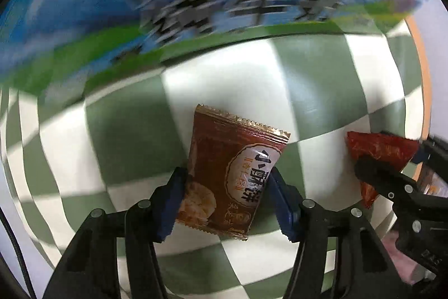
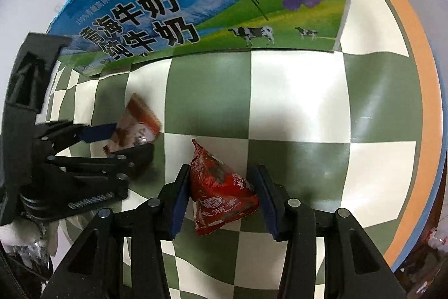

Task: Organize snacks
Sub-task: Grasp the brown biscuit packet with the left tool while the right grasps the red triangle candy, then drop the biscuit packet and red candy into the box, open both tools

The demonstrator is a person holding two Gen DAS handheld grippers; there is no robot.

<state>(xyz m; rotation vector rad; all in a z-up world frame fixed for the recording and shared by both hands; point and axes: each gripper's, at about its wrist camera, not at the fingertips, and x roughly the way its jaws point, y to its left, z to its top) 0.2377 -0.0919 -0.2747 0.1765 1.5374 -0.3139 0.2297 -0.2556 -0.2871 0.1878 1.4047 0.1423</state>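
L gripper [image 1: 226, 198] part open, brown pack [image 1: 232, 173] btwn pads, on checked surface [image 1: 313, 91] | R gripper [image 2: 221, 201] clamps red pouch [image 2: 221, 192] | milk box [image 2: 224, 2] far, "牛奶"

Black hand-held gripper [image 1: 228, 201], blue pads [image 1: 173, 203]

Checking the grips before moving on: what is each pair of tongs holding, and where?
Right tongs pinch the red packet by its two sides. Left tongs straddle the brown packet, apparently not squeezing it.
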